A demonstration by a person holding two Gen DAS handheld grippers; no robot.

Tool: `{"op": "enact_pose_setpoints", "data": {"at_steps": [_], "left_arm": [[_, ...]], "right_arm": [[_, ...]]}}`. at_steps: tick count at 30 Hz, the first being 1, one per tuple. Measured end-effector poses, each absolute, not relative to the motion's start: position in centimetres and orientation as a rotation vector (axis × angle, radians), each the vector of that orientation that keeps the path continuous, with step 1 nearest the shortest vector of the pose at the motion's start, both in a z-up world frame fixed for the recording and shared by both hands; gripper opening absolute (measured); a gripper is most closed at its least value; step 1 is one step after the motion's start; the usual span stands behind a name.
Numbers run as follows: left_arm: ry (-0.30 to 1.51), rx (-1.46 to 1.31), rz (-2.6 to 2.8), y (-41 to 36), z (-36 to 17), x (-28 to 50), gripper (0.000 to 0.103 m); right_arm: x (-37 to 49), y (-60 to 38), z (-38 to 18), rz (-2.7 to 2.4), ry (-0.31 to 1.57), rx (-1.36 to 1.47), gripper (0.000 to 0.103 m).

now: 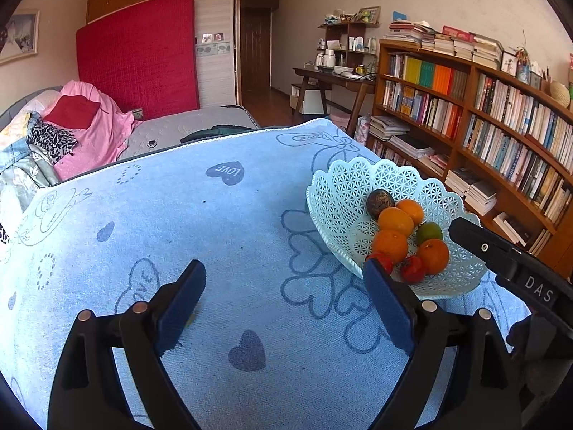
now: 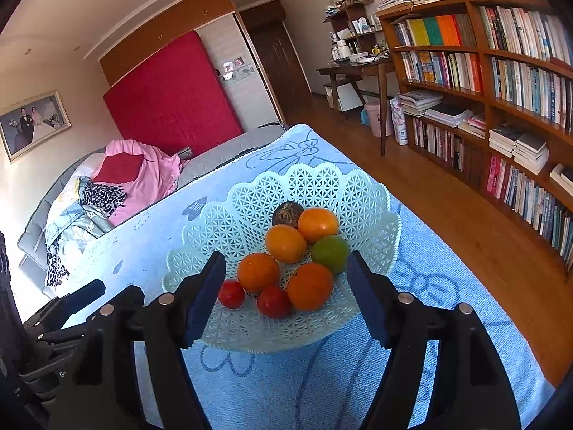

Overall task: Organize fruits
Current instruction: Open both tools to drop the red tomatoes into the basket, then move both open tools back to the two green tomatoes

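A pale green lattice fruit basket (image 2: 250, 193) stands on a blue patterned cloth (image 1: 215, 222). It holds several oranges (image 2: 310, 286), a green citrus (image 2: 331, 253), two small red fruits (image 2: 274, 301) and a dark round fruit (image 2: 287, 213). My right gripper (image 2: 286, 272) is open and empty, its jaws just above the basket's near rim, either side of the fruit. My left gripper (image 1: 284, 279) is open and empty over the bare cloth, left of the basket (image 1: 340, 193). The right gripper's body (image 1: 508, 258) shows at the right of the left wrist view.
A tall bookshelf (image 2: 501, 82) full of books stands to the right across a wooden floor (image 2: 447, 208). A bed (image 1: 71, 132) with pink bedding and a red mattress (image 1: 136, 53) lies behind the table. A desk (image 1: 333, 79) stands at the back.
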State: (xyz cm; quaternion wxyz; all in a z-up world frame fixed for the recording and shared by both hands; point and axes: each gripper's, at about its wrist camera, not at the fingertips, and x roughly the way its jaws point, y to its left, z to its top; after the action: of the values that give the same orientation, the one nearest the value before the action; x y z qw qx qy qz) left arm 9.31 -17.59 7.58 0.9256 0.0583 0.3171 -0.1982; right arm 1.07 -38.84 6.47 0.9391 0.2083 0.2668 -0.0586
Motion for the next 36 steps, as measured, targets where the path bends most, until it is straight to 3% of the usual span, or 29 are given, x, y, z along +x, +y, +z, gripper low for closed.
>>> {"op": "enact_pose_setpoints", "data": {"at_steps": [25, 30, 36], "left_arm": [[0.755, 0.049, -0.186, -7.3, 6.1, 10.8, 0.089], [0.795, 0.092, -0.178, -7.5, 4.4, 11.1, 0.071], [0.822, 0.102, -0.182, -7.6, 3.2, 11.5, 0.058]], "right_arm": [[0.7, -34.3, 7.9, 0.007, 0.529, 0.355, 0.076], [0.6, -33.1, 8.0, 0.019, 0.525, 0.315, 0.076], [0.8, -32.3, 7.6, 0.035, 0.537, 0.294, 0.076]]}}
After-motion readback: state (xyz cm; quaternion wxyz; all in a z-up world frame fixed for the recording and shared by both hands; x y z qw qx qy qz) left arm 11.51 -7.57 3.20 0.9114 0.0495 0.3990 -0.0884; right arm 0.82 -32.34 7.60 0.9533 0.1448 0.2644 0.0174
